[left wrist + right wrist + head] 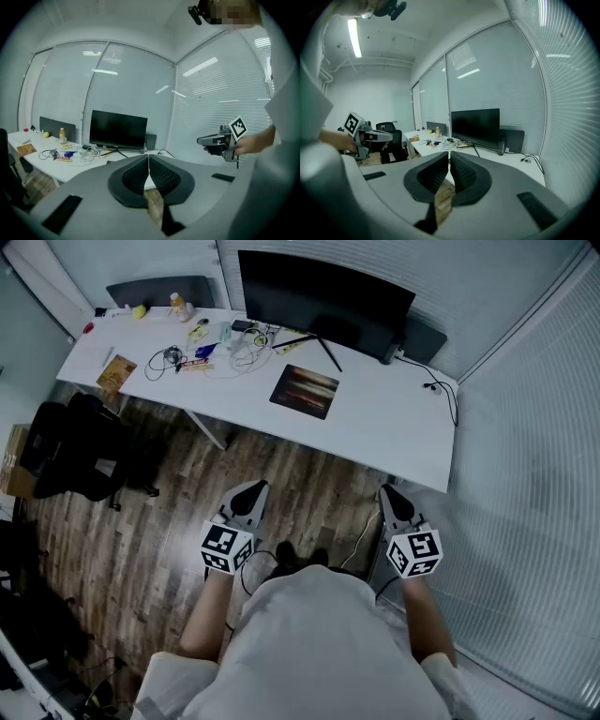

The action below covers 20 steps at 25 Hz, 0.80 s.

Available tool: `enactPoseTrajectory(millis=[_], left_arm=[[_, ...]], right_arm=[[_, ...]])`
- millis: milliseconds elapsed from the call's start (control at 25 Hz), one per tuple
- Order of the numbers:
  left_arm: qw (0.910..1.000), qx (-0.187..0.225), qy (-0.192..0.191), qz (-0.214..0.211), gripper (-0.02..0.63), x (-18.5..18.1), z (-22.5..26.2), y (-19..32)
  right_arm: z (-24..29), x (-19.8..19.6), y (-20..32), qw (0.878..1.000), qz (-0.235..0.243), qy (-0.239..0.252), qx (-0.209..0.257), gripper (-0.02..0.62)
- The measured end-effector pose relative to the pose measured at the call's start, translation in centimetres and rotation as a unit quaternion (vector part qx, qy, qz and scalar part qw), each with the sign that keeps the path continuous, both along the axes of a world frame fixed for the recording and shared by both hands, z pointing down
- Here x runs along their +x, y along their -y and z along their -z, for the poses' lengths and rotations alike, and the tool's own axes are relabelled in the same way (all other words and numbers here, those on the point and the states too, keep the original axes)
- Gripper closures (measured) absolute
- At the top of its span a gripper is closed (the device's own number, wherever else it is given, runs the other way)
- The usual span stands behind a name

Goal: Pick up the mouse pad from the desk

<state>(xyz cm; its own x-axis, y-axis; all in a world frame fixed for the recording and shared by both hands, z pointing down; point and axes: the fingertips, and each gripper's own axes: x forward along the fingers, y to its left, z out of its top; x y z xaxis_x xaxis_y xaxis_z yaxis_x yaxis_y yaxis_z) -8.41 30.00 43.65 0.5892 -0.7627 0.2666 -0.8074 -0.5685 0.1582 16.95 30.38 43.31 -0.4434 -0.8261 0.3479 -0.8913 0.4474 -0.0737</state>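
Student: Position of the mouse pad [305, 390]?
Tutor: Flat on the white desk [394, 427], upper centre of the head view, just below the monitor [323, 301]; cables [239, 357] lie to its left.
Student: State of the tongs?
Tutor: Both clenched: left tongs [249, 493] and right tongs [392, 495], jaws pressed together on nothing, held over the wooden floor [178, 512] at lower centre, short of the desk and well apart from the mouse pad.

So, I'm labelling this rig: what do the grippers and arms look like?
The left gripper and right gripper are grey tapered shells with black ribbed pads. Each carries a white cube with black square markers. The person wears a white short-sleeved shirt.
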Motion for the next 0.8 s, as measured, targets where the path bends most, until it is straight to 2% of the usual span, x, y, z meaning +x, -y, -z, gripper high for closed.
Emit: enactPoseTrajectory(millis=[400,800], left_arm=[[0.9999,-0.005,-0.002,-0.013,0.586,-0.3,-0.3,1.3],[0.9992,-0.015,0.0,-0.036,0.586,-1.9,-1.7,3.3]], right_arm=[[0.1,-0.6,1.2,1.0,-0.012,0.004,-0.002,0.557],[-1.0,-1.8,2.4,0.999,-0.043,0.014,-0.014,0.557]])
